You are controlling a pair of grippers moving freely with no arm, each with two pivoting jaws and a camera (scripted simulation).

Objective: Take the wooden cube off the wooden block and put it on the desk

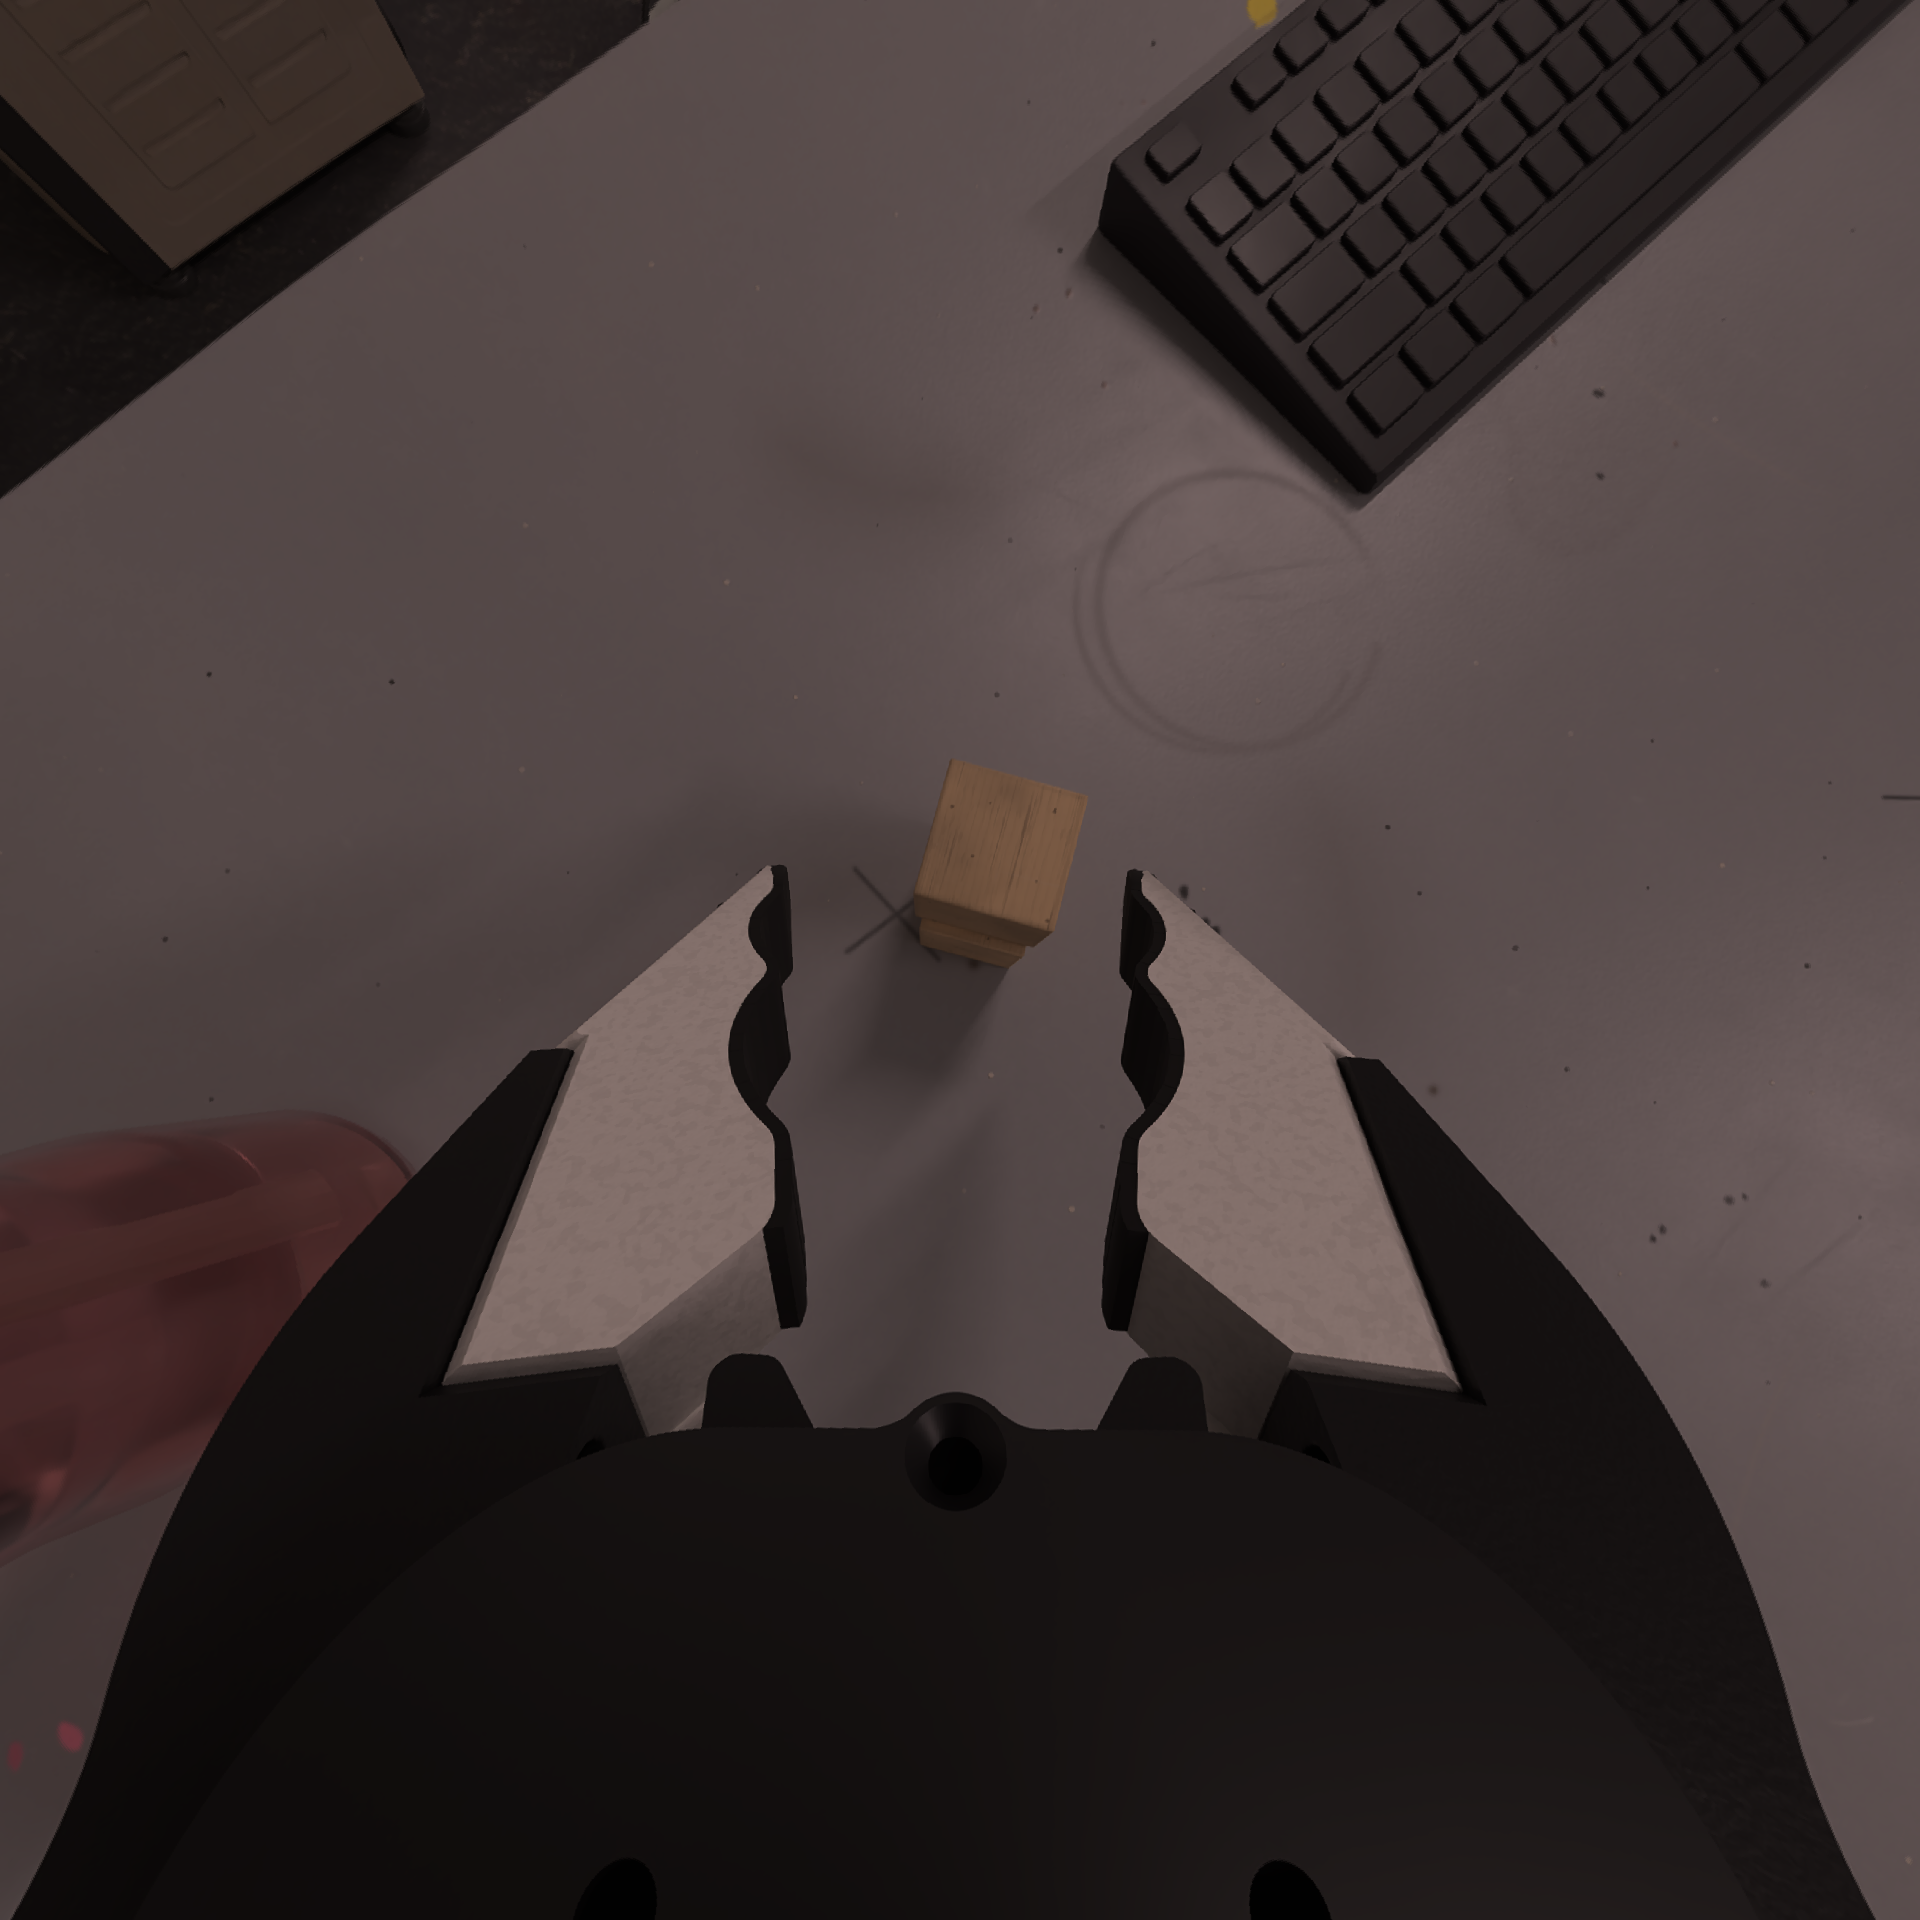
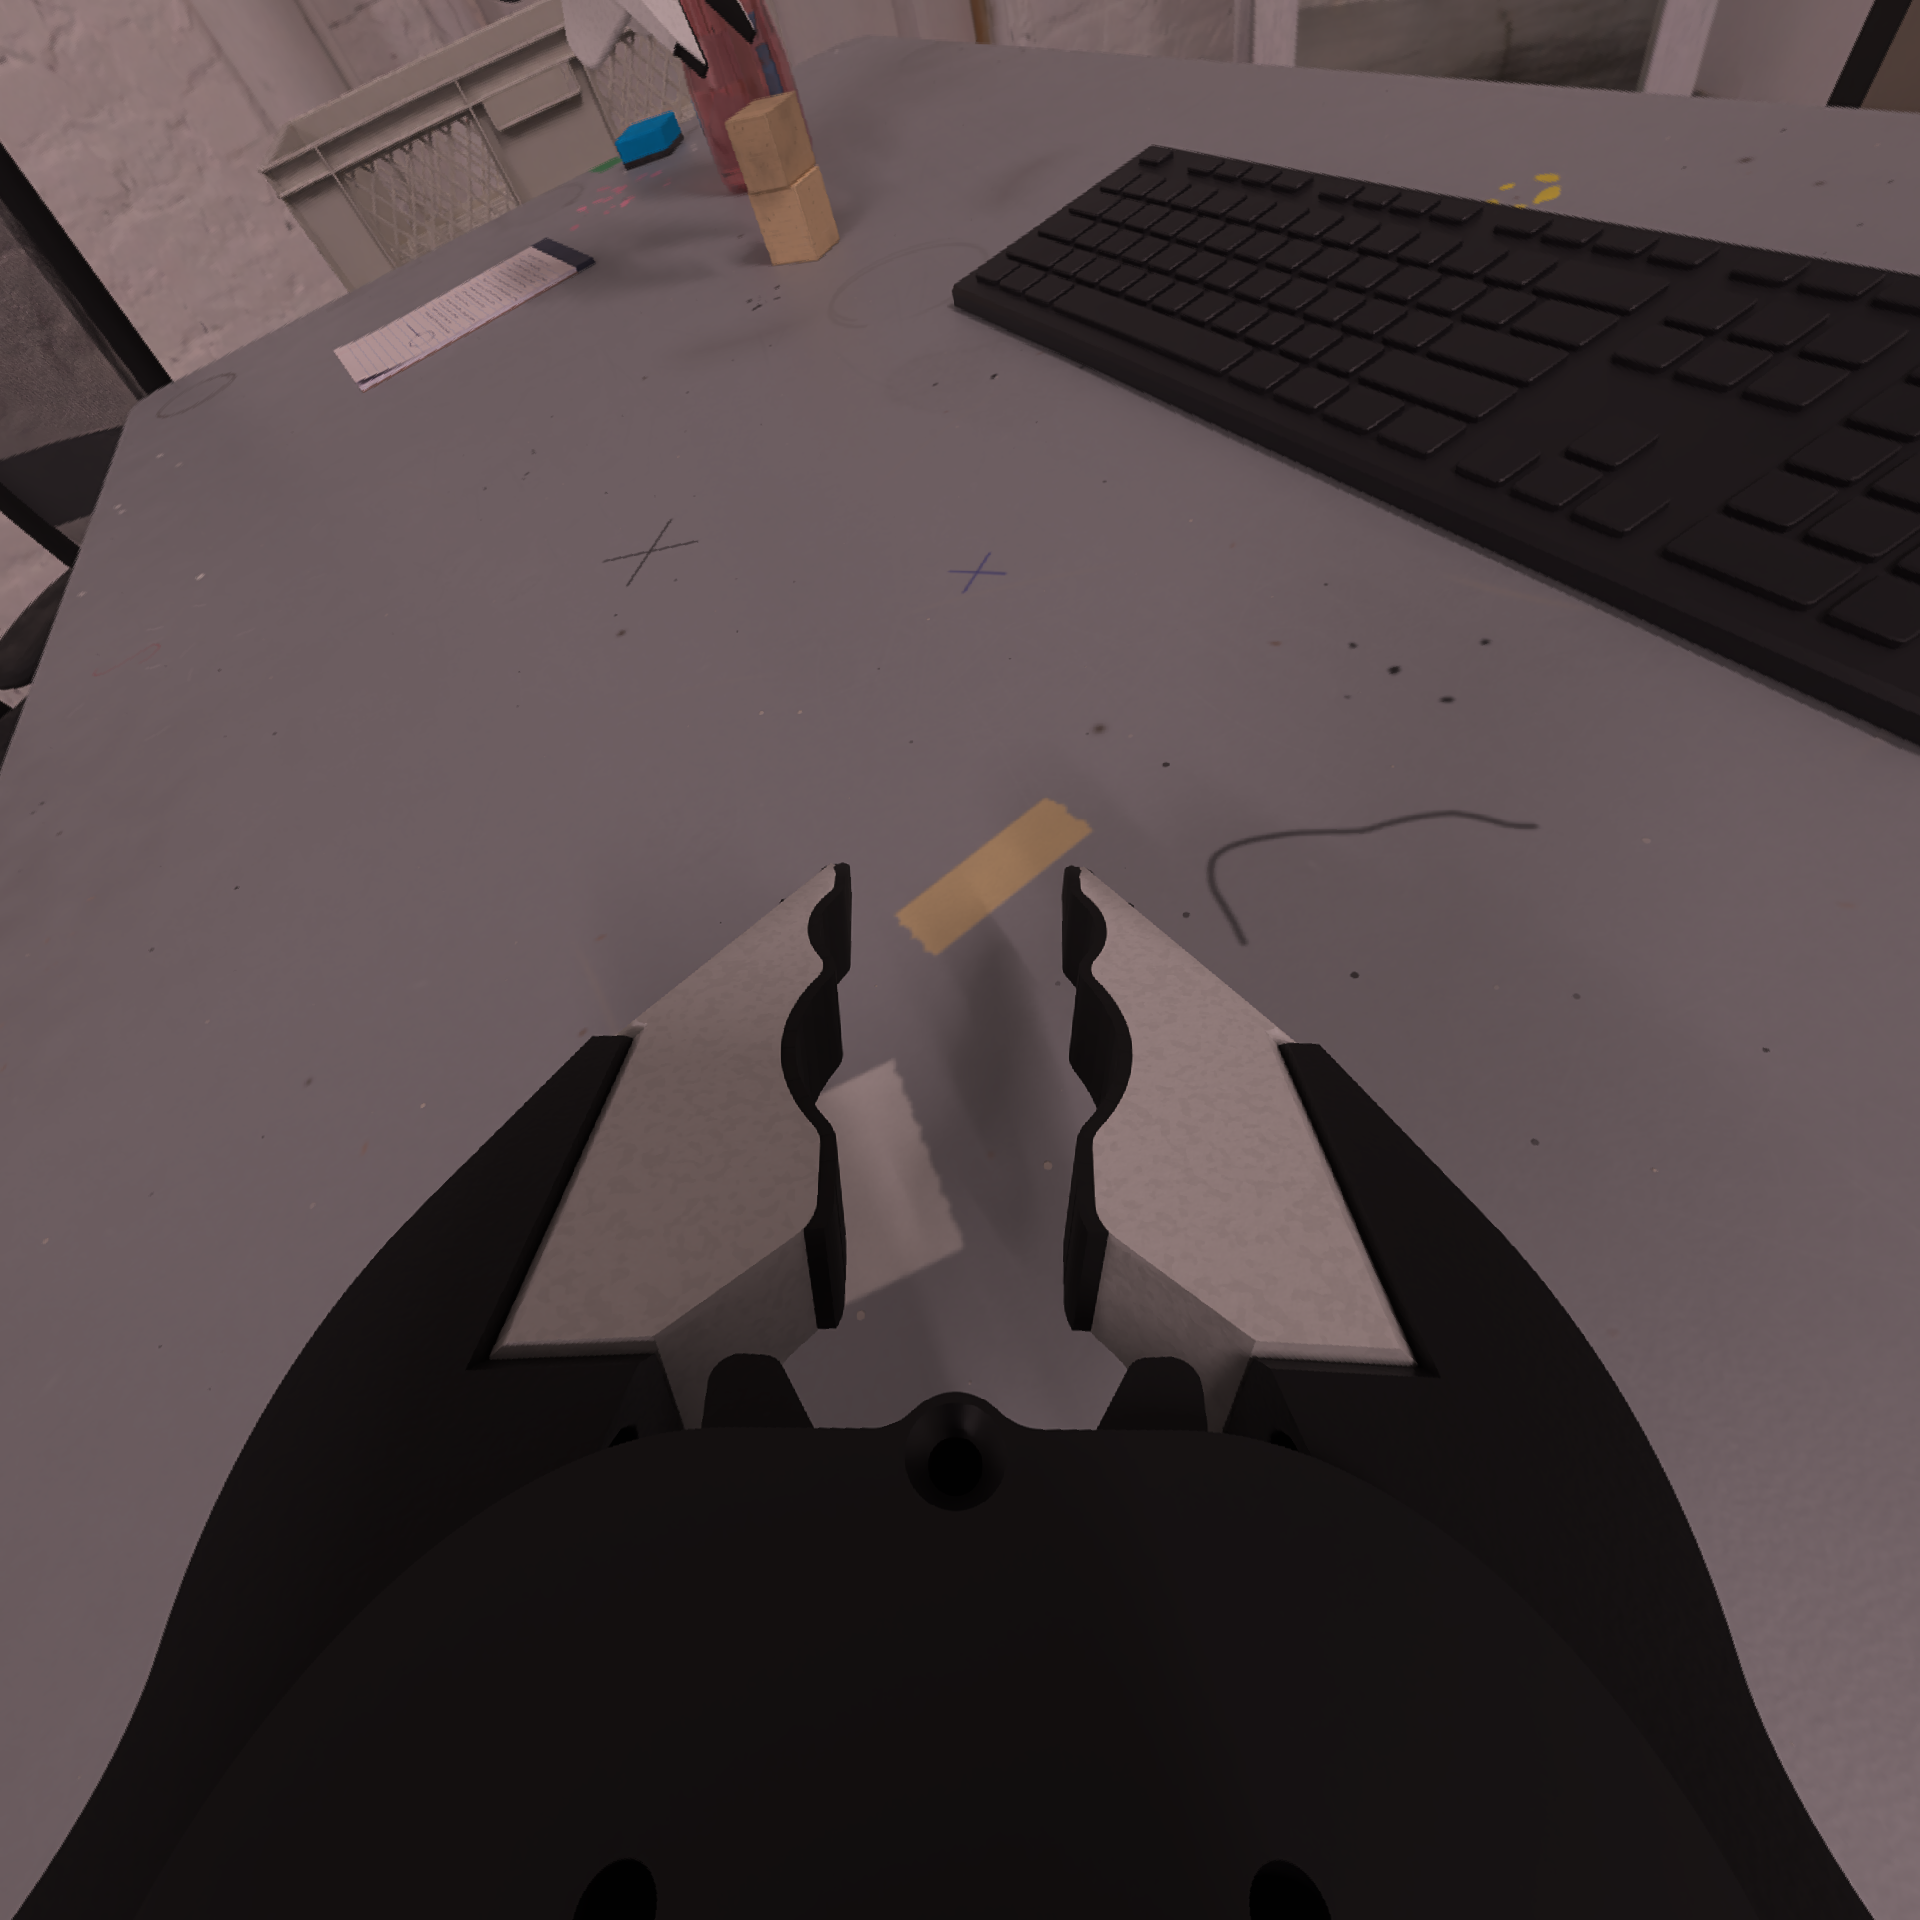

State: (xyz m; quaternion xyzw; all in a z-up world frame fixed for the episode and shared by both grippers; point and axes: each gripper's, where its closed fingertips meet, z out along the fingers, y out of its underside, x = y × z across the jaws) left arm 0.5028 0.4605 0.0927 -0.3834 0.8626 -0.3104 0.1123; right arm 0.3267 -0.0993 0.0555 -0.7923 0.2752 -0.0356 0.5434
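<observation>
Two grippers up over a grey worktop (image 2: 416, 831), both with fingers apart and holding nothing.

Left gripper (image 1: 956, 883) pointing down. Just past its fingertips, in line with the gap between them, a wooden cube (image 1: 1003, 847) sitting on top of a wooden block (image 1: 971, 943). Only a thin edge of the block peeking out under the cube. A thin pen cross on the worktop just left of the stack, close to the left finger tip. Farther out and to the right of the fingers, a faint ring mark, then a black keyboard (image 1: 1507, 208). Low on the left, beside the left finger, a blurry red see-through thing (image 1: 177, 1278).

Right gripper (image 2: 956, 883) pointing along the worktop. Between its fingers, a white scrap (image 2: 894, 1174). Just past the tips, a strip of tan tape (image 2: 992, 875). To the right of the tips, a dark wiggly line. Farther on, two small crosses. Far ahead and a little left, the cube and block again, one on top of the other, with a white paper strip (image 2: 457, 312) and a blue thing (image 2: 649, 138) near them.
</observation>
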